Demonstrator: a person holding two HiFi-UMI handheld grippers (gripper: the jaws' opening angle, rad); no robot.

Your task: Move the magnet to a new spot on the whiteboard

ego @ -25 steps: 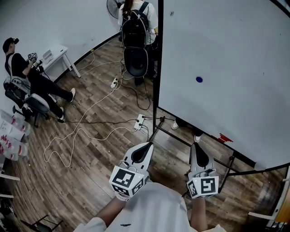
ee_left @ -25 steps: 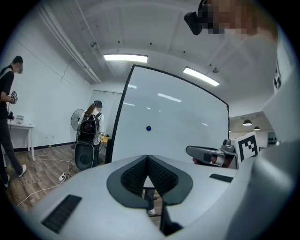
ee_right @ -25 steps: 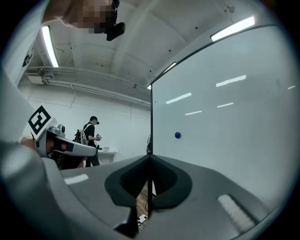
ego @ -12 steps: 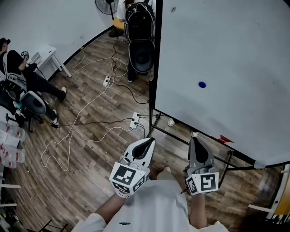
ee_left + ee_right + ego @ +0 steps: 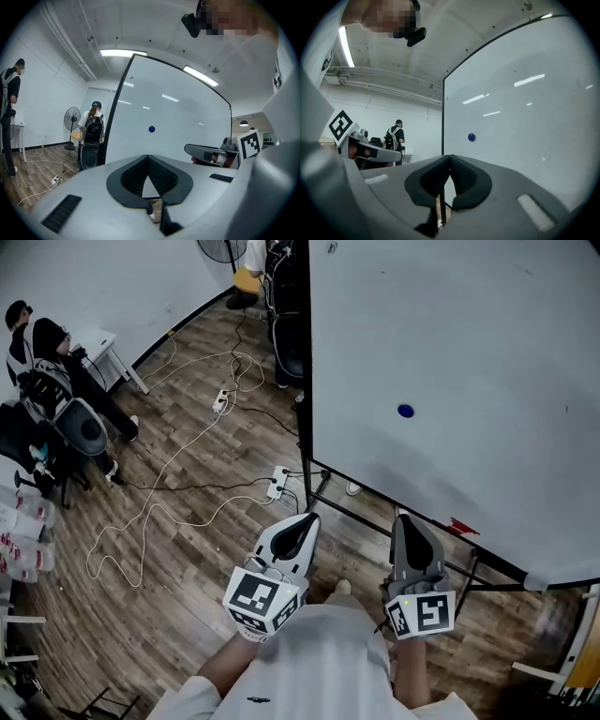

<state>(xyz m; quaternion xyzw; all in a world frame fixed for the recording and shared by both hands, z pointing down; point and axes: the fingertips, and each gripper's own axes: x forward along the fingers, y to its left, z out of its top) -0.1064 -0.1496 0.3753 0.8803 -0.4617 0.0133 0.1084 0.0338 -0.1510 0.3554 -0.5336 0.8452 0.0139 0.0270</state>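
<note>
A small round blue magnet sticks to the big whiteboard; it also shows in the left gripper view as the magnet and in the right gripper view as the magnet. My left gripper is held low near my body, well short of the board, its jaws shut with nothing between them. My right gripper is beside it, also shut and empty, pointing at the board's lower edge. In each gripper view the jaw tips meet: left gripper, right gripper.
The whiteboard stands on a black frame over a wood floor with white cables and power strips. A seated person is at far left by a white table. A fan and a standing person are beyond the board.
The view has shifted: the whiteboard and magnet sit slightly more to the left and closer. Both grippers stay low by my body, still shut.
</note>
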